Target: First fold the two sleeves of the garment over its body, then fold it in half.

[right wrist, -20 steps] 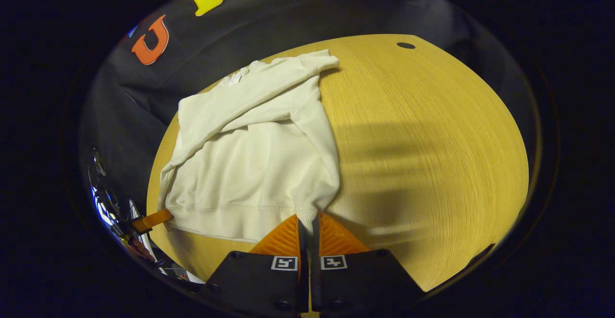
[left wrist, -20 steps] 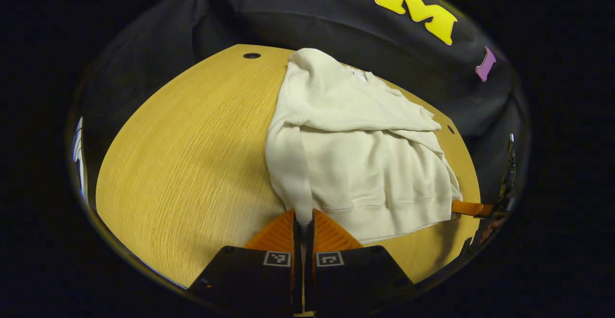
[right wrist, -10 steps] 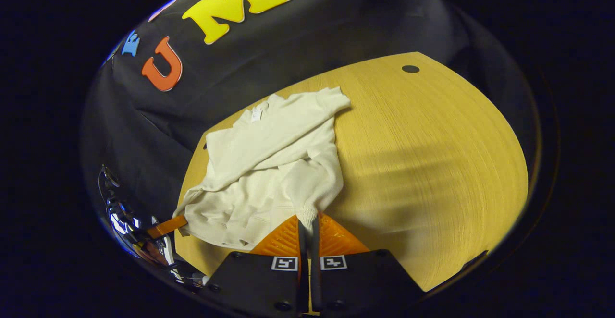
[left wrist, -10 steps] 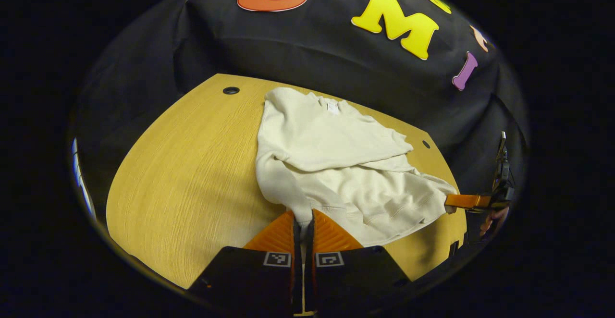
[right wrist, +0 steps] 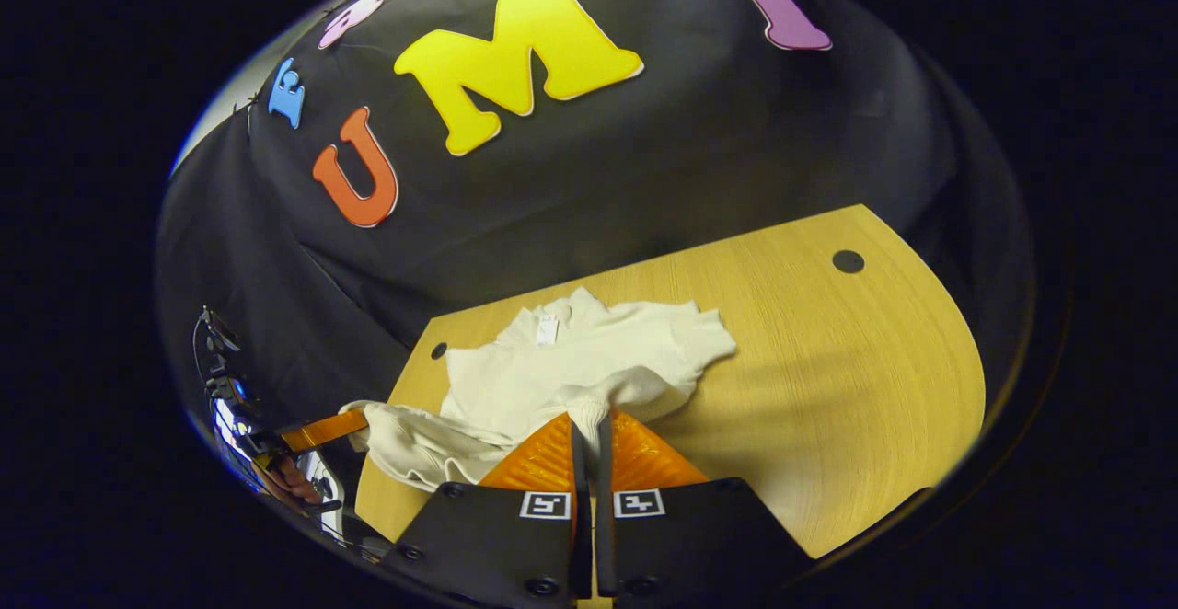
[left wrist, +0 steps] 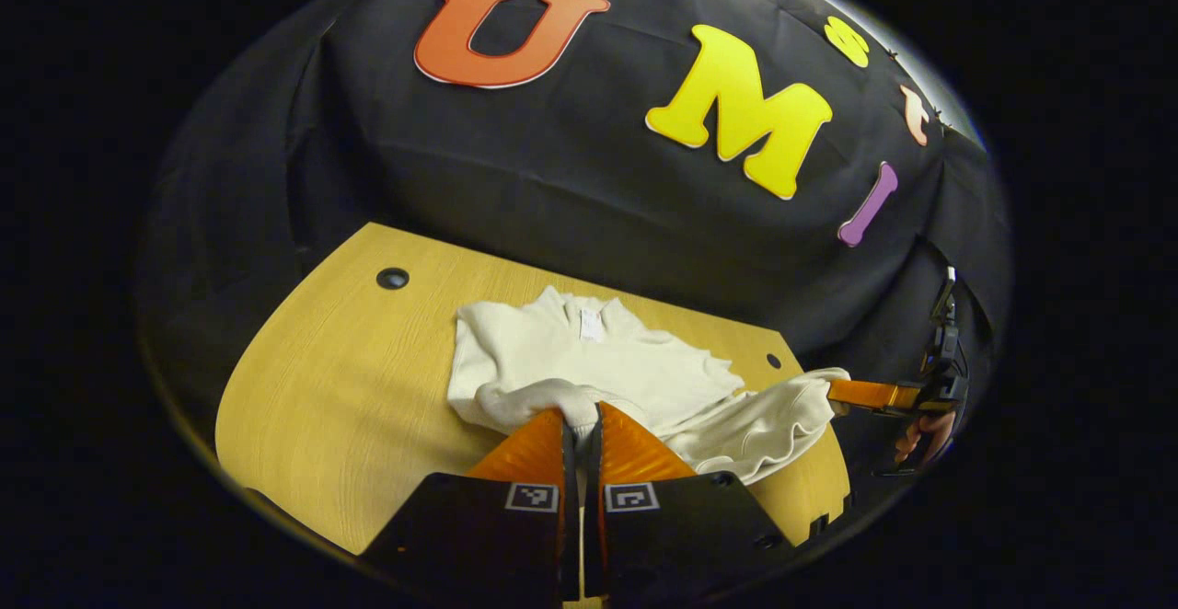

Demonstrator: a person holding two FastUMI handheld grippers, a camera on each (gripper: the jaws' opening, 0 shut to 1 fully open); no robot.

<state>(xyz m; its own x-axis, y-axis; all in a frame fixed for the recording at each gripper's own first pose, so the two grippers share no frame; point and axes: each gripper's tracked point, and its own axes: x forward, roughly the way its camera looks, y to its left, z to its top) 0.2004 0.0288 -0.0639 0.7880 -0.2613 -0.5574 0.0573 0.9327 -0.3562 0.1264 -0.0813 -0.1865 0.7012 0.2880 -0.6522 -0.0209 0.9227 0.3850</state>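
The cream garment (left wrist: 589, 365) lies on the wooden surface (left wrist: 340, 379), close to the black cloth wall (left wrist: 552, 177). Its collar end rests flat at the far side. The near edge is lifted up off the wood. The left claw (left wrist: 580, 425) is closed tight and pinches one corner of that edge. The right claw (right wrist: 589, 420) is closed tight too and pinches the other corner. In the left gripper view, the right claw pulls its corner out to the side.
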